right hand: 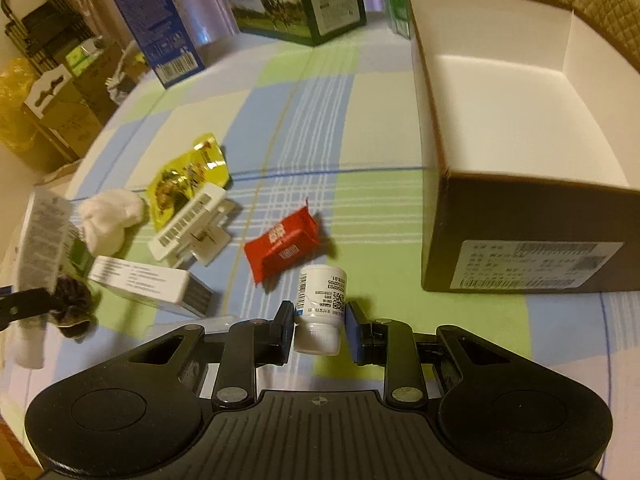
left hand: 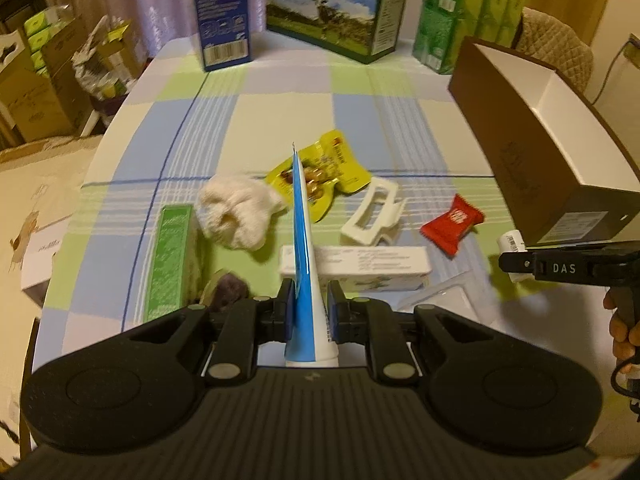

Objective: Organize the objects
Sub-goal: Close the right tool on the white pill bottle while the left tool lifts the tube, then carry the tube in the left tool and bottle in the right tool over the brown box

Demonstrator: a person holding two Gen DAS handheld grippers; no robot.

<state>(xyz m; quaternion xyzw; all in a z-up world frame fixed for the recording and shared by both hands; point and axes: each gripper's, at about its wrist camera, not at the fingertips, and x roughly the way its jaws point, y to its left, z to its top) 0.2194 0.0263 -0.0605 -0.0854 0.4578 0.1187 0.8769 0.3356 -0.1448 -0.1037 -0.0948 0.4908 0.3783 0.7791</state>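
My left gripper (left hand: 310,306) is shut on a blue and white tube (left hand: 302,236), which points forward over the checked tablecloth (left hand: 280,112). In the right wrist view my right gripper (right hand: 319,320) is shut on a small white bottle (right hand: 322,296), cap toward the camera; that bottle (left hand: 511,241) also shows at the right of the left wrist view. An open brown box (right hand: 500,216) with a white inside stands just right of the right gripper. Loose on the cloth lie a red sweet packet (right hand: 282,246), a white hair clip (right hand: 188,224), a yellow snack packet (right hand: 188,172) and a white cloth (right hand: 108,220).
A white carton (left hand: 360,266), a green box (left hand: 168,260), a dark scrunchie (left hand: 230,286) and a clear plastic piece (left hand: 440,298) lie near the left gripper. A blue box (left hand: 224,12), a milk carton case (left hand: 336,12) and green tissue packs (left hand: 468,12) line the far edge.
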